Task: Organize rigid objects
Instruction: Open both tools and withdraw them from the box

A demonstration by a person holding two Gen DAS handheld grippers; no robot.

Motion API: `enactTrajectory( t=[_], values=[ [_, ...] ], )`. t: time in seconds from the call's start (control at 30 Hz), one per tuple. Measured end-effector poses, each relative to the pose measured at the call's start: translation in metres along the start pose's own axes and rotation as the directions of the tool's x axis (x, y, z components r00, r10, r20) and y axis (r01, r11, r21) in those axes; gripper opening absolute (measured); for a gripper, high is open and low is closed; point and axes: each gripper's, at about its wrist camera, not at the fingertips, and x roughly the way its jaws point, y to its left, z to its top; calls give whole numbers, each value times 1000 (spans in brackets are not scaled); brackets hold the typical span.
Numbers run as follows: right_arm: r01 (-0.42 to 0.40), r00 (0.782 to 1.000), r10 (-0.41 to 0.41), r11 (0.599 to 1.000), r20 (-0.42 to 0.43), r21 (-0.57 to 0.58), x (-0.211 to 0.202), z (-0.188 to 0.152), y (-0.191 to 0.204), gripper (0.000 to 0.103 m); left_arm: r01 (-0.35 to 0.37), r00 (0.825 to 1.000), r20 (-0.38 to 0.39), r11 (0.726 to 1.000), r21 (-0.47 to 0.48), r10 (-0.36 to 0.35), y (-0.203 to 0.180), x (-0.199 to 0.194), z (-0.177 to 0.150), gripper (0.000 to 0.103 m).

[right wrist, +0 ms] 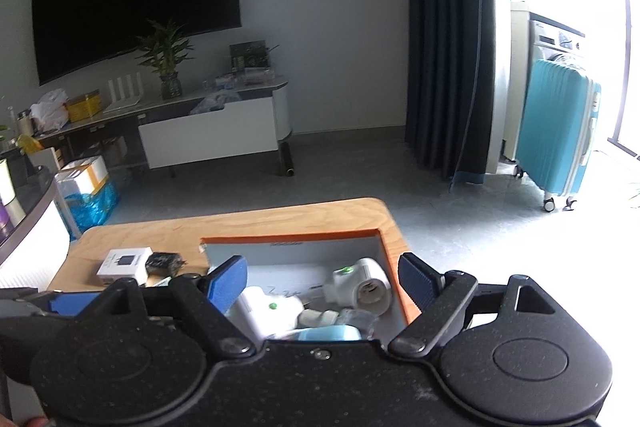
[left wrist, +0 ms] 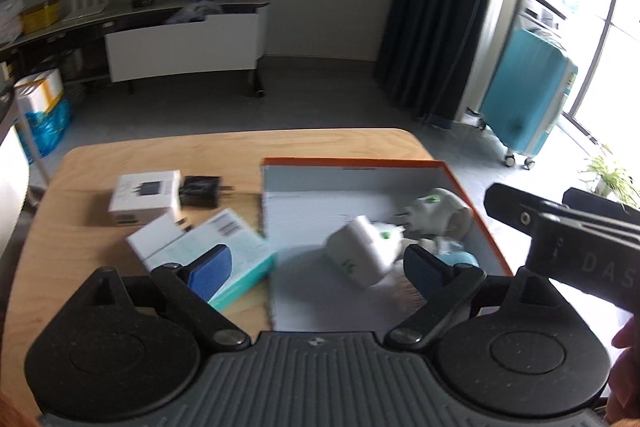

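An open box with an orange rim (left wrist: pixel 352 163) (right wrist: pixel 288 239) sits on the right half of the wooden table (left wrist: pixel 80 247). Inside lie a white plug adapter (left wrist: pixel 356 255) (right wrist: pixel 264 307), a second pale adapter with a green dot (left wrist: pixel 436 215) (right wrist: pixel 364 287) and a light blue round item (left wrist: pixel 460 259). My left gripper (left wrist: pixel 318 267) hangs open above the box; the white adapter lies between its pads, untouched. My right gripper (right wrist: pixel 324 283) is open over the box's near side and holds nothing. Left of the box are a white charger carton (left wrist: pixel 144 197), a black charger (left wrist: pixel 200 191), a small white box (left wrist: pixel 156 239) and a teal-edged box (left wrist: pixel 224 247).
The right gripper's black body (left wrist: pixel 560 239) juts in beside the box's right wall. Beyond the table are grey floor, a low TV cabinet (right wrist: pixel 208 131), a dark curtain (right wrist: pixel 444 39) and a teal suitcase (right wrist: pixel 560 135). A hand's edge shows at the lower right of the left wrist view.
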Motion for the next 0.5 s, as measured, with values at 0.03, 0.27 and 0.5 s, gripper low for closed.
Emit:
enactTrajectory(
  t=[0.03, 0.27, 0.5],
  values=[
    [-7, 1000, 7, 1000, -3, -5, 0, -1, 3, 98, -9, 1000, 1, 1000, -6, 9, 4, -1, 0, 95],
    [-41, 999, 41, 999, -15, -23, 1, -1, 24, 98, -48, 999, -1, 998, -37, 48, 25, -11, -2, 95],
    [-63, 998, 62, 997, -19, -38, 4, 2, 41, 98, -64, 998, 9, 996, -59, 65, 42, -18, -4, 95]
  ],
)
